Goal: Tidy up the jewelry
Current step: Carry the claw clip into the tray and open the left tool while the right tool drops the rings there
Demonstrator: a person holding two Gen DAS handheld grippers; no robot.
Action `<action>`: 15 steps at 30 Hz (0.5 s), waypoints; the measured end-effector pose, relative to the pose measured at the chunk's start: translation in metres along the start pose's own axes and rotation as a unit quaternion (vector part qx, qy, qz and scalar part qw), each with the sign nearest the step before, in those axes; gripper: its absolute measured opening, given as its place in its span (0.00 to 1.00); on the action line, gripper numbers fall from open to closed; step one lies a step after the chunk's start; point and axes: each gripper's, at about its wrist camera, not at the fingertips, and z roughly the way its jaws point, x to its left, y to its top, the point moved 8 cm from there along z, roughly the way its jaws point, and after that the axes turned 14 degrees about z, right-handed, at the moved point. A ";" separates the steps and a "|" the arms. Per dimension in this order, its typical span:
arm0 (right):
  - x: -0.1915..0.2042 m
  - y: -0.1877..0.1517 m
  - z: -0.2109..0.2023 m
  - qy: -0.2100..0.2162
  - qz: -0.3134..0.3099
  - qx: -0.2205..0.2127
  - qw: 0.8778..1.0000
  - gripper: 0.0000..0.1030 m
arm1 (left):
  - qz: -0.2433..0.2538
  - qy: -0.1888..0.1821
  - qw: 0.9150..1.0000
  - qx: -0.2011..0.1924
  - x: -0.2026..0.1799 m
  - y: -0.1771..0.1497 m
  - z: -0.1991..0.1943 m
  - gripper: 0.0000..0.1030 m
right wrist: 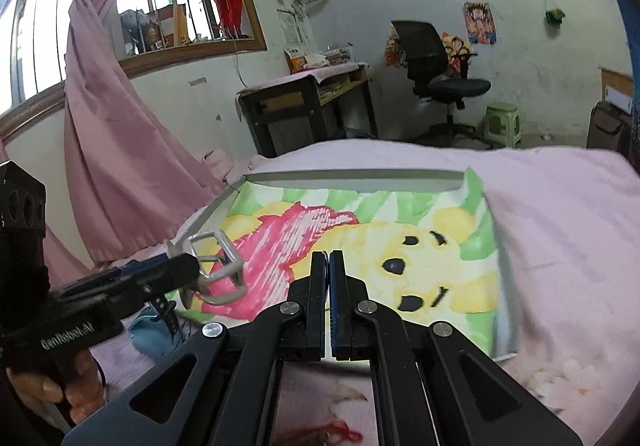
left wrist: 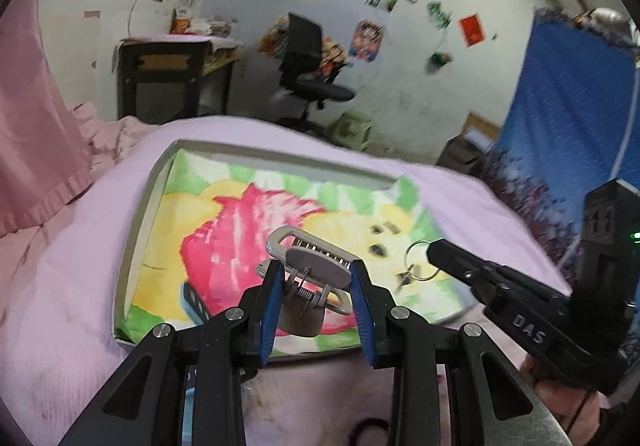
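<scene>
Pale pink bedding (left wrist: pixel 80 254) covers the bed under both grippers, and on it lies one shallow grey-rimmed tray (left wrist: pixel 138 222) lined with a cloth printed with a yellow bear and a red-pink shape (right wrist: pixel 400 246). Beyond the bed stand a whitewashed wall pinned with papers and pictures, one dark wooden desk (right wrist: pixel 304 106), one black office chair (right wrist: pixel 436 70), one green plastic stool (right wrist: pixel 504 122) and a pink curtain (right wrist: pixel 104 150) beside a barred window.

Over the tray, the left gripper (left wrist: pixel 316 282) is clamped on one silver metal clip-like ornament with a small spring (left wrist: pixel 308 266), held between its blue pads (left wrist: pixel 272 302); in the right wrist view the same piece juts forward from that gripper's tip, to the left of the right gripper. The right gripper (right wrist: pixel 330 278) has its jaws pressed together, and in the left wrist view one small silver ring with a dangling charm (left wrist: pixel 416 262) hangs at its tip, just right of the held ornament. A hand (right wrist: pixel 60 390) grips the left gripper's handle.
</scene>
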 end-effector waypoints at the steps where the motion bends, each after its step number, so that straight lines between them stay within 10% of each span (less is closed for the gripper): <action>1: 0.000 -0.002 0.006 0.001 0.002 0.005 1.000 0.02 | 0.005 0.010 1.000 0.010 0.001 -0.002 0.005 0.31; 15: -0.025 -0.034 0.027 -0.029 0.025 0.069 0.997 0.03 | 0.000 0.023 0.999 0.032 0.004 -0.016 0.002 0.31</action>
